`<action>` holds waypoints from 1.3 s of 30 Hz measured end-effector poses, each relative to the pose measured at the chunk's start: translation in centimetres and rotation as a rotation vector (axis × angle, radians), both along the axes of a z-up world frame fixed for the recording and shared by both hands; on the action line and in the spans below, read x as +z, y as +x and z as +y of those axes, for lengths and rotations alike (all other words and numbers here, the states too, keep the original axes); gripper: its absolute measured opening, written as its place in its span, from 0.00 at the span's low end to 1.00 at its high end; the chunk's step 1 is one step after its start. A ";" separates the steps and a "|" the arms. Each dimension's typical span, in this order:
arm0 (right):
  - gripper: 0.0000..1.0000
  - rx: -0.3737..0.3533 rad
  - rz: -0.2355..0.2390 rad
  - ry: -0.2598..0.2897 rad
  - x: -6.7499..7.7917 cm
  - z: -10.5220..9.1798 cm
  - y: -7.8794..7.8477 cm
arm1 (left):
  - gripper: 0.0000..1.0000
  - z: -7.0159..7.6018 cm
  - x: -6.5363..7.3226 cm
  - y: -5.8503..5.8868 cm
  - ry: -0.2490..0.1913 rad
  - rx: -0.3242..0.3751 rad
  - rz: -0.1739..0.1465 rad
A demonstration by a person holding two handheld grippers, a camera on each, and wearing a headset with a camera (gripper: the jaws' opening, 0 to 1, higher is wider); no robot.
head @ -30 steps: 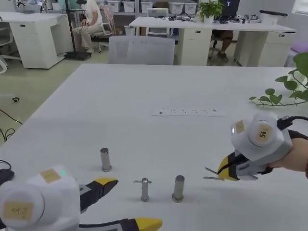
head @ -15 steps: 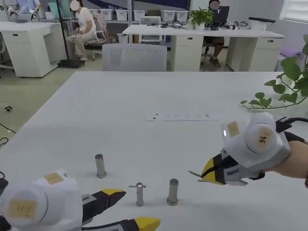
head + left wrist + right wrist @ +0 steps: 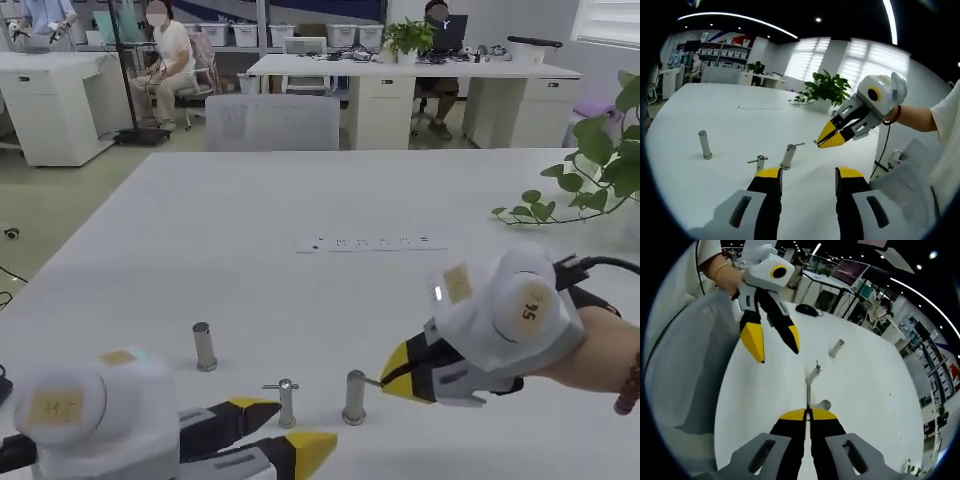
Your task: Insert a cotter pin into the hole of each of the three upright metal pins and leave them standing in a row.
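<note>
As the right gripper (image 3: pixel 385 379) pinches it, cotter pin (image 3: pixel 808 396) lies level.

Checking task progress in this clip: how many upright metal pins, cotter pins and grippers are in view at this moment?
Upright metal pins: 3
Cotter pins: 2
Grippers: 2
Total: 7
</note>
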State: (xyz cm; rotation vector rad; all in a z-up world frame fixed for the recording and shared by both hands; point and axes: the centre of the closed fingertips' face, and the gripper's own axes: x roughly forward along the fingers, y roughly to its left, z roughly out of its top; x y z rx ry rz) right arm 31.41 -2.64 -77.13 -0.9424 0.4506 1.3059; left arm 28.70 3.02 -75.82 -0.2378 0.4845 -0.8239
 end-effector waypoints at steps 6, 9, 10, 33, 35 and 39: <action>0.03 0.035 -0.001 0.006 -0.2 1.2 -1.0 | 0.33 -0.6 0.0 0.0 -0.053 0.000 0.055; 0.03 0.049 -0.004 0.012 -0.3 1.8 -1.5 | 0.30 -0.8 -0.1 -0.2 -0.066 0.000 0.081; 0.03 0.053 -0.006 0.011 -0.3 1.9 -1.6 | 0.30 -0.8 -0.1 -0.2 -0.069 0.000 0.086; 0.03 0.120 -0.018 0.018 -1.0 4.2 -3.9 | 0.04 -0.8 -1.4 -0.8 -0.135 0.028 0.229; 0.03 0.123 -0.016 0.014 -1.1 4.3 -4.0 | 0.03 -0.8 -1.5 -0.9 -0.138 0.031 0.239; 0.03 0.130 -0.015 0.008 -1.2 4.4 -4.2 | 0.02 -0.9 -1.5 -1.0 -0.145 0.032 0.246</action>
